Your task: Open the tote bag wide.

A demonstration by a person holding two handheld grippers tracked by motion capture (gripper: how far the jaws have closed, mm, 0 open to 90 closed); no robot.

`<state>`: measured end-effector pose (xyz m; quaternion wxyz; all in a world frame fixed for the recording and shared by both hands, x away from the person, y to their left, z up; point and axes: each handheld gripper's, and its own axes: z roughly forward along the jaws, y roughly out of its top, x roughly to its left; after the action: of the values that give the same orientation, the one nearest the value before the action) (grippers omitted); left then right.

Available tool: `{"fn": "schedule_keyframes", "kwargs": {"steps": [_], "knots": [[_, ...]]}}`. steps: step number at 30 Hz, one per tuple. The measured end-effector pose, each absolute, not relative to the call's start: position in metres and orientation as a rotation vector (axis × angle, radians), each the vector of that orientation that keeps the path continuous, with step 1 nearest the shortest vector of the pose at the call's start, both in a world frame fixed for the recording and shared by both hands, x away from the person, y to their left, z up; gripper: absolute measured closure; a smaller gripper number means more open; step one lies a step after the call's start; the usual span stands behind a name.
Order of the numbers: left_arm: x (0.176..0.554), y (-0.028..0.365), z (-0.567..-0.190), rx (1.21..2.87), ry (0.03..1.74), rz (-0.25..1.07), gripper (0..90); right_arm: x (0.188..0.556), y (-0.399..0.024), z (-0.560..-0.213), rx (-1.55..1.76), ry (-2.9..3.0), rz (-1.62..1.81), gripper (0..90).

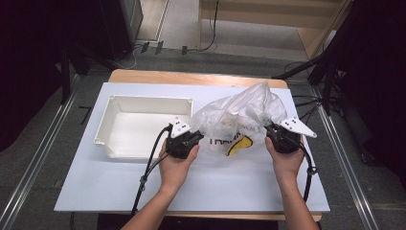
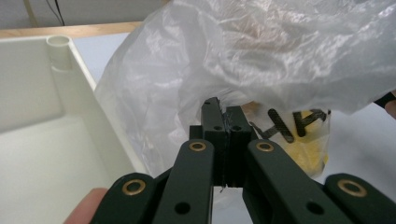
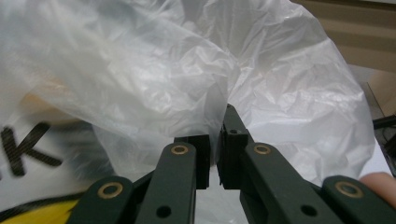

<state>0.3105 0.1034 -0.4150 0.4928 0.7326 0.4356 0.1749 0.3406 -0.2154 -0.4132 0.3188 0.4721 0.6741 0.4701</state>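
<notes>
Gripping plastic bag (image 1: 239,115) at two opposite edges. Left gripper (image 1: 191,139): jaws pressed together, thin film pinched between pads, at bag's left edge. Right gripper (image 1: 275,136): jaws pressed together on film at bag's right edge. Bag lies between both grippers, long axis left-right, crumpled top rising toward far side. White bin (image 1: 107,117) sits just left of bag, nearer left gripper. Judgement: coming move turns on bag mouth spanning between grips; bin lies leftward.

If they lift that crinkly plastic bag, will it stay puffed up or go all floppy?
Probably floppy: the plastic bag is thin, see-through and wrinkled, so it should sag. Something inside may weigh down its bottom. The left gripper and right gripper pinch only film, which might slip.
</notes>
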Motion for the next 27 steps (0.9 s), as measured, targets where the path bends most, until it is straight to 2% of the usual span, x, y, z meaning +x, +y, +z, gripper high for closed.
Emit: {"fn": "schedule_keyframes", "kwargs": {"steps": [5,18,21,24,27], "knots": [[0.296,0.100,-0.434,1.790,1.061,0.436,90.0,0.347,-0.220,-0.421,1.290,1.780,1.176,86.7],[0.289,0.092,-0.461,1.865,1.104,0.345,89.7,0.359,-0.226,-0.459,1.410,1.866,1.042,86.2],[0.285,0.092,-0.457,1.840,1.042,0.330,74.7,0.357,-0.230,-0.462,1.410,1.870,1.067,84.1],[0.278,0.092,-0.447,1.795,1.006,0.347,53.8,0.351,-0.232,-0.458,1.380,1.869,1.090,83.7],[0.269,0.091,-0.434,1.745,0.951,0.359,39.2,0.345,-0.233,-0.452,1.352,1.855,1.125,83.7]]}}
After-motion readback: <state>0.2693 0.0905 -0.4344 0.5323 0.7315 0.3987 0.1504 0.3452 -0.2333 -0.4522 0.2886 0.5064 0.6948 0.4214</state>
